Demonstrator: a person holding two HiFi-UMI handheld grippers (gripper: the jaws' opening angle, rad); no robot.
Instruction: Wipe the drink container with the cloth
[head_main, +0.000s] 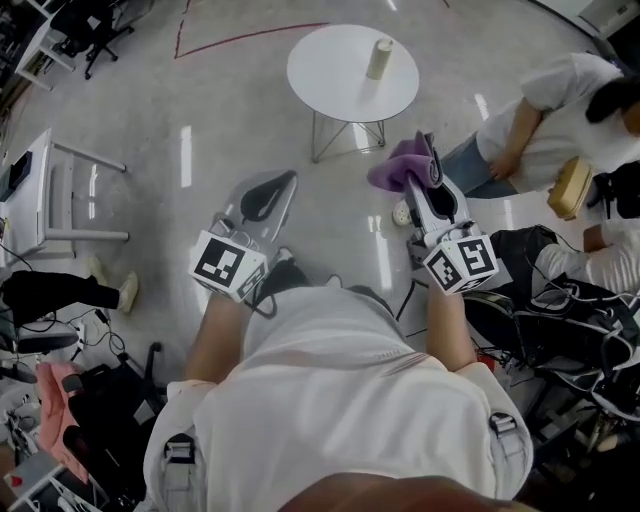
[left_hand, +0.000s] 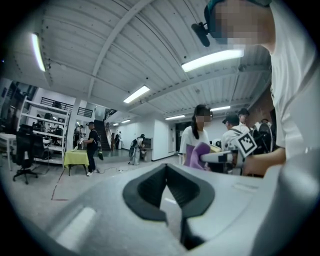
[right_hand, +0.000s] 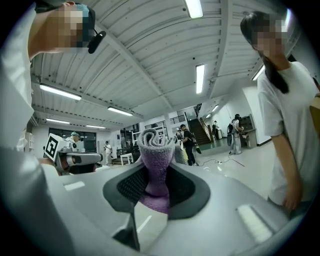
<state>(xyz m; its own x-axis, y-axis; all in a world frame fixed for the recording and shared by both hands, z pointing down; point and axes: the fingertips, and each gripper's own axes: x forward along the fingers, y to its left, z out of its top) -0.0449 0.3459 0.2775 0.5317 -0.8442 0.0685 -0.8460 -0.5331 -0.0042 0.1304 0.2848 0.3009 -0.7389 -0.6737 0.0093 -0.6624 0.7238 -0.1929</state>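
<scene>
The drink container (head_main: 380, 58), a tall beige tumbler, stands upright on a round white table (head_main: 335, 80) ahead of me in the head view. Both grippers are held level, short of the table and apart from it. My right gripper (head_main: 428, 165) is shut on a purple cloth (head_main: 398, 166). In the right gripper view the rolled cloth (right_hand: 155, 155) stands up between the dark pads (right_hand: 131, 186). My left gripper (head_main: 281, 186) is shut with nothing in it; its pads (left_hand: 150, 192) meet on empty air. The left gripper view also shows the cloth (left_hand: 196, 155).
A seated person (head_main: 545, 110) and another person's arm (head_main: 600, 255) are close on the right, beside dark bags (head_main: 570, 310). A white desk (head_main: 45, 190) stands at the left. Cables and a pink rag (head_main: 55, 410) lie at lower left. A red line (head_main: 240, 38) marks the floor.
</scene>
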